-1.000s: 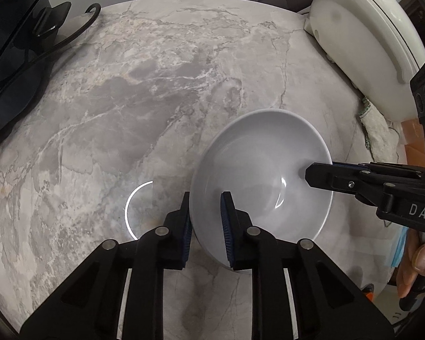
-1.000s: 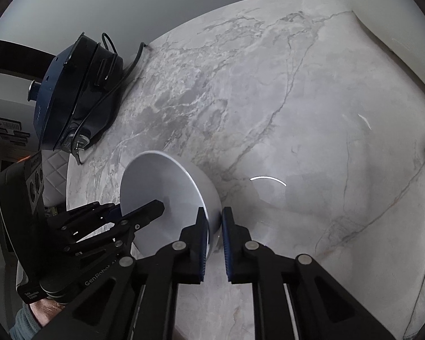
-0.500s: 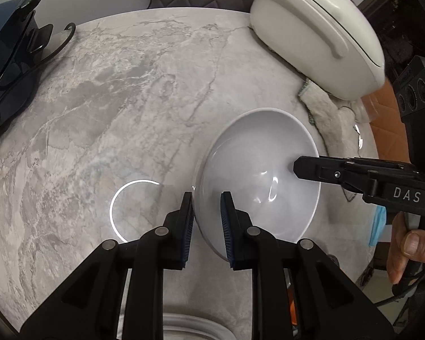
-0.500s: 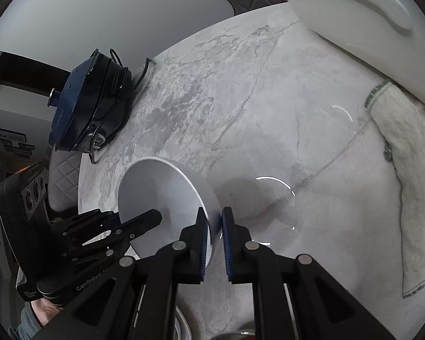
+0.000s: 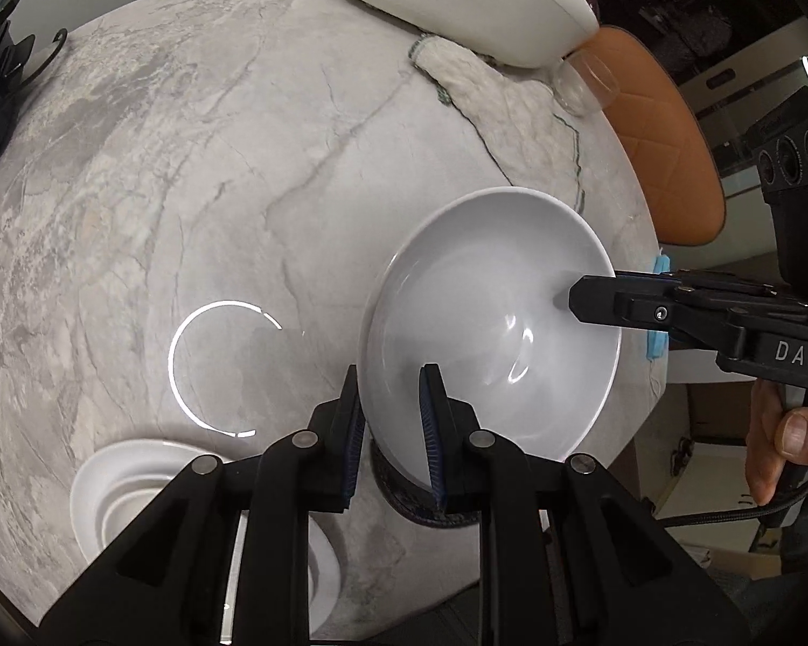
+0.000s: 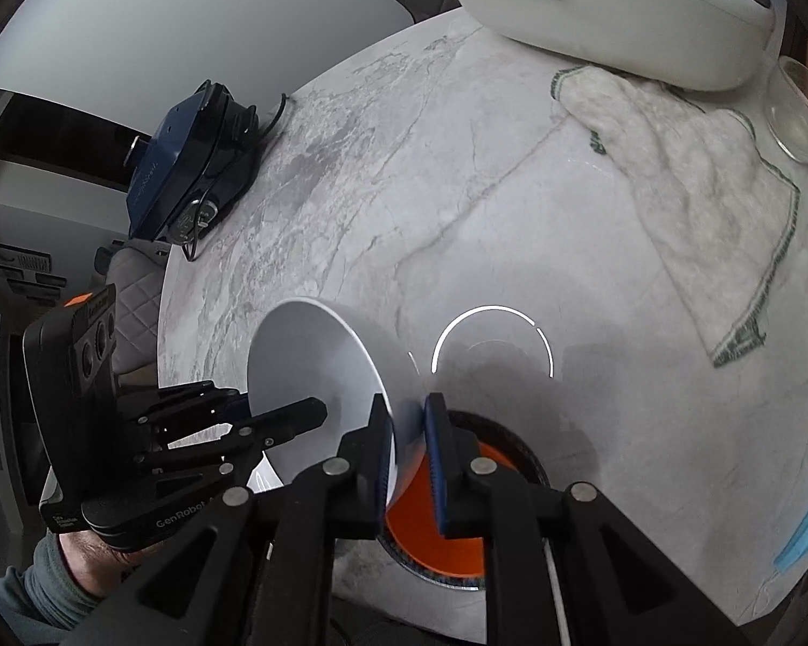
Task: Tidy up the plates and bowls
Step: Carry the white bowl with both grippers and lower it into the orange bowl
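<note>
— Bowl (image 5: 490, 334) held above the bench (image 5: 242, 161), over the orange dish (image 6: 436, 538); left tongs (image 5: 390, 420) and right tongs (image 6: 408, 447) each clamped on opposite rims. Best lowered level, both grips loosed together.
— Writing?
— "DAS" read on one, "GenRobot" on the other.

White bowl (image 5: 490, 323) pinched by its rim between both my grippers, tilted above the marble, orange dish (image 6: 436, 527) below, white stacked plates (image 5: 129, 484) beside.
</note>
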`<state>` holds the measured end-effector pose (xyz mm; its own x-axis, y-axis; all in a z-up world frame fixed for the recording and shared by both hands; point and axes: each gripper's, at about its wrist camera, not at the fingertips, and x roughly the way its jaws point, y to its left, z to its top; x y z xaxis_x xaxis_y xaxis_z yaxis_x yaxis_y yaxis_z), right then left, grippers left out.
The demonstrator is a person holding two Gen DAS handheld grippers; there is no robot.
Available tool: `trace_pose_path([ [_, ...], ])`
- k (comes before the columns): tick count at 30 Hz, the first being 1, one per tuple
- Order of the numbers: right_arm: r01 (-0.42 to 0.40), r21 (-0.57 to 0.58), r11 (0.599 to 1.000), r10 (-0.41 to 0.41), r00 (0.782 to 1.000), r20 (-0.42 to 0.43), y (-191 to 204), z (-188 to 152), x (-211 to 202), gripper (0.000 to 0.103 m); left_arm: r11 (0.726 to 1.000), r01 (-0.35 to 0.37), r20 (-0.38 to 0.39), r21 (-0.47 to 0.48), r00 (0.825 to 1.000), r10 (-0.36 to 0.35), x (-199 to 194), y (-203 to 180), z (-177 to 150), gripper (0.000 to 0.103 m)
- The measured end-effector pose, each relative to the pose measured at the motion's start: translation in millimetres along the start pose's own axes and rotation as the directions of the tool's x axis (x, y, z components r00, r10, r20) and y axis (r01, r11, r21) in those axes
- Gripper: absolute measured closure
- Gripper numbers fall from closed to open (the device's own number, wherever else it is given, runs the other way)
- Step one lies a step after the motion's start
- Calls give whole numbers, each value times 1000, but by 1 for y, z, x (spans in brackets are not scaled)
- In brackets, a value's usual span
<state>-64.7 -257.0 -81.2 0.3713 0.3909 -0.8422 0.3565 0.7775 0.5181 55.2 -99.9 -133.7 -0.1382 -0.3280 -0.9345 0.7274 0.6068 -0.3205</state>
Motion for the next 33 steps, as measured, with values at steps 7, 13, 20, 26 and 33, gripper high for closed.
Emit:
trace_pose_path([
  [7, -1, 50, 999, 4, 999, -47, -23, -51, 9, 88, 1000, -22, -61, -1, 998, 21, 30, -27, -41, 86],
  [13, 3, 81, 997, 3, 997, -78, -45, -70, 23, 89, 999, -50, -89, -9, 995, 49, 55, -35, -53, 85],
  [20, 6, 66, 998, 0, 996, -93, -56, -76, 37, 89, 990, -138, -57, 20, 989, 139, 58, -39, -42, 82],
  [26, 4, 34, 999, -1, 995, -103, -60, -75, 41, 89, 980, -195, -20, 30, 980, 196, 65, -47, -44, 78],
  [33, -6, 8, 1000, 7, 993, -117, -63, -72, 42, 87, 987, -158, 61, -42, 985, 160, 53, -49, -43, 45],
])
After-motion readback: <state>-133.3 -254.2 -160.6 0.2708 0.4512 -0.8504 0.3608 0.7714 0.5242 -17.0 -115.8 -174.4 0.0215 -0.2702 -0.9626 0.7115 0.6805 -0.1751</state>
